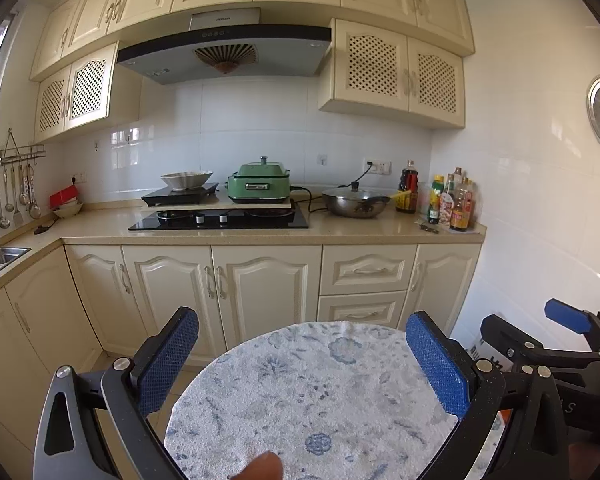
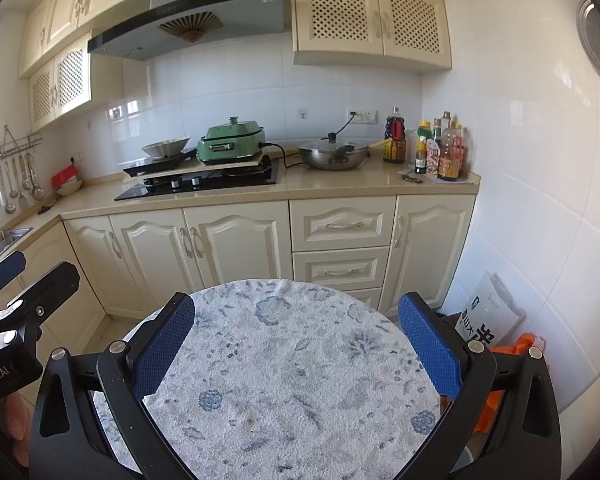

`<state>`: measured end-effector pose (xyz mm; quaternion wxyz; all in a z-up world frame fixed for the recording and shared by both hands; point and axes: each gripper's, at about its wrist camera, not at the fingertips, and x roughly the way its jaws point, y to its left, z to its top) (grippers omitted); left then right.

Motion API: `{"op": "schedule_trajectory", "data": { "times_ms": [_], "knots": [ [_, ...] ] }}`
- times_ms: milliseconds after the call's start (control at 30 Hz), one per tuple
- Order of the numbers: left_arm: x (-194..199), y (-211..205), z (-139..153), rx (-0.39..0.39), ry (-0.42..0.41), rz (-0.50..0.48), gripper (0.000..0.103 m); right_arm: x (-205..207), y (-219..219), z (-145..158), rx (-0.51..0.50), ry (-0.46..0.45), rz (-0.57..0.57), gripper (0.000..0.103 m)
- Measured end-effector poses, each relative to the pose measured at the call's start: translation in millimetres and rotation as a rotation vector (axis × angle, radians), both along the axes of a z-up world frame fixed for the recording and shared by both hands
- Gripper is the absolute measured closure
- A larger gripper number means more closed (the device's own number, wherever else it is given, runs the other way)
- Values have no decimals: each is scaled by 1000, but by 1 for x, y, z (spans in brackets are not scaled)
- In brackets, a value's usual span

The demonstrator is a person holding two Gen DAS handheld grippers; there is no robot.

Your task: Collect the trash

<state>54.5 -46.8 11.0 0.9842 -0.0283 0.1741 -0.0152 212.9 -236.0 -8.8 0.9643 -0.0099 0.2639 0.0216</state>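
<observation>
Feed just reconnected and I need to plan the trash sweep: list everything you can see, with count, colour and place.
Round table: one, white-and-blue patterned top, directly ahead below both tools.
Green cooker: one, on a board over the hob.
Bowl: one, pale, on the black induction plate, left of the cooker.
Wok: one, steel, lidded, right of the hob.
Bottles: several, mixed colours, counter's right end.
Printed bag: one, white, on the floor by the right wall.
Orange item: one, beside that bag; unclear what.
Left tool: open, empty.
Right tool: open, empty.

table (image 2: 284, 360) top: bare, free | right: bag (image 2: 490, 314), wall
</observation>
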Motion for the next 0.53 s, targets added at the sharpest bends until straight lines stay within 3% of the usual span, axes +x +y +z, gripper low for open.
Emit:
{"op": "schedule_trajectory", "data": {
  "times_ms": [533],
  "knots": [
    [-4, -6, -9, -46, -10, -15, 1, -1, 0, 4, 8, -5, 9, 0]
  ]
}}
